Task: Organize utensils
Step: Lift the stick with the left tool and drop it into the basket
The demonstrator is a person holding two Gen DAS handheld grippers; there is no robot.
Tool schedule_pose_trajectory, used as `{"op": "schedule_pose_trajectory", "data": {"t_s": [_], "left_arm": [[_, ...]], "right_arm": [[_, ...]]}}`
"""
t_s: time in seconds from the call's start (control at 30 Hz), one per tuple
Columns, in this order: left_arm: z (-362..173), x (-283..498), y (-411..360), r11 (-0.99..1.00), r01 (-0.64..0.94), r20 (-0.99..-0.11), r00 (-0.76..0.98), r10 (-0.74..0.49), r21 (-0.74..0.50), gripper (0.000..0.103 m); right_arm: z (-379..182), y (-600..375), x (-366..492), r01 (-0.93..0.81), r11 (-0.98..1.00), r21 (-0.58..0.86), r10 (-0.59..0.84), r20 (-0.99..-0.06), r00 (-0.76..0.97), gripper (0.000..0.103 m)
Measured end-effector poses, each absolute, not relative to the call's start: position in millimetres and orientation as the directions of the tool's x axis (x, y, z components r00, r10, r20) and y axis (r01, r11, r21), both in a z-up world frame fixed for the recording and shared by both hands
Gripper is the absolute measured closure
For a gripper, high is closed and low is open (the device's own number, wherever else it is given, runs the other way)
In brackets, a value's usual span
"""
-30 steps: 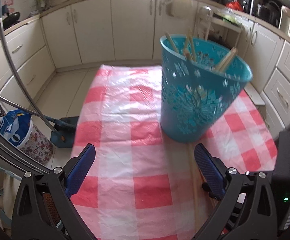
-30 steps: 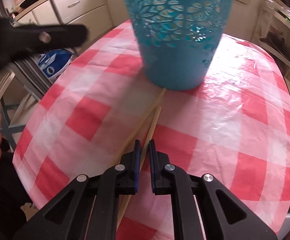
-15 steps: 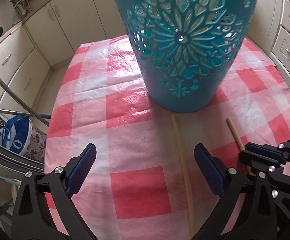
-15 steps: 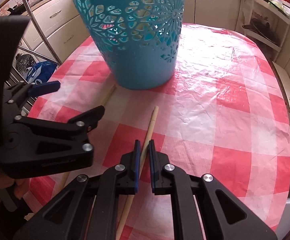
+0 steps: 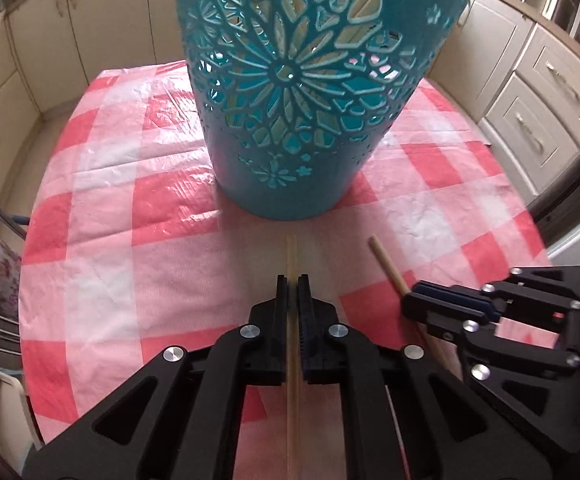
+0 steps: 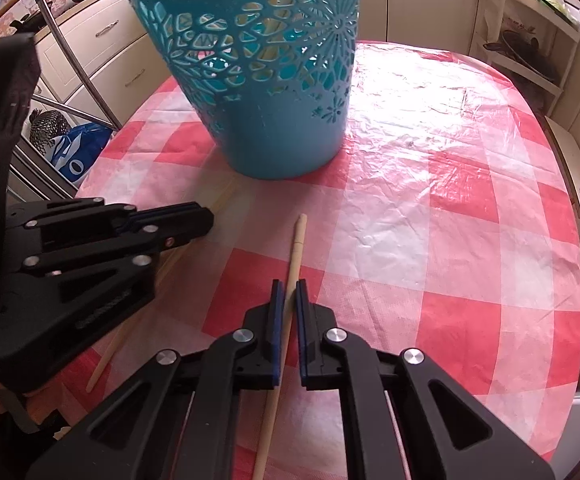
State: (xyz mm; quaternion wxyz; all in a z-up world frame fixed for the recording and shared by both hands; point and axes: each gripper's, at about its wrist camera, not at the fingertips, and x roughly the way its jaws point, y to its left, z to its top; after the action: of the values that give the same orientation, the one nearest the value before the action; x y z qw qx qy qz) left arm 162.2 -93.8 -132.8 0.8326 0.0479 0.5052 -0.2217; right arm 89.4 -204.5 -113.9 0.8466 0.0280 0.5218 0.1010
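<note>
having just closed, left tool (image 5: 293, 280) clamps a chopstick (image 5: 292, 256); right tool (image 6: 286, 285) grips another.

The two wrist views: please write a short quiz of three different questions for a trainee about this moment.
1. True or false: the left gripper is shut on a chopstick.
2. What does the right gripper hold? A) a spoon B) a chopstick C) nothing
3. Fill in: the teal basket stands on a red and white checked ____.

Key: 1 true; 2 B; 3 tablecloth.
</note>
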Motion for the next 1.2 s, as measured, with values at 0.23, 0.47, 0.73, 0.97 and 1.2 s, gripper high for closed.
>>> {"op": "schedule_pose_trajectory", "data": {"t_s": [0.23, 0.47, 0.73, 0.97, 1.2], "left_arm": [[-62, 132, -70, 0.821, 0.536, -0.773, 0.43, -0.467, -0.198, 0.099], [41, 126, -49, 0.747, 0.601, -0.488, 0.58, -0.652, -0.285, 0.099], [105, 177, -55, 0.807, 0.475, -0.176, 0.813, -0.555, -0.351, 0.098], [86, 226, -75, 0.888, 0.299, -0.152, 0.917, -0.369, -0.349, 0.098], [43, 232, -77, 0.912, 0.239, -0.21, 0.924, -0.32, -0.334, 0.098]], "right_arm": [[-114, -205, 88, -0.139, 0.978, 0.155, 0.2, -0.878, 0.436, 0.096], [-115, -204, 89, -0.135, 0.979, 0.149, 0.194, -0.88, 0.434, 0.096], [-116, -203, 90, -0.138, 0.98, 0.144, 0.191, -0.88, 0.435, 0.096], [-115, -200, 89, -0.147, 0.98, 0.136, 0.187, -0.881, 0.435, 0.096], [-115, -198, 89, -0.15, 0.981, 0.126, 0.18, -0.883, 0.432, 0.096]]}}
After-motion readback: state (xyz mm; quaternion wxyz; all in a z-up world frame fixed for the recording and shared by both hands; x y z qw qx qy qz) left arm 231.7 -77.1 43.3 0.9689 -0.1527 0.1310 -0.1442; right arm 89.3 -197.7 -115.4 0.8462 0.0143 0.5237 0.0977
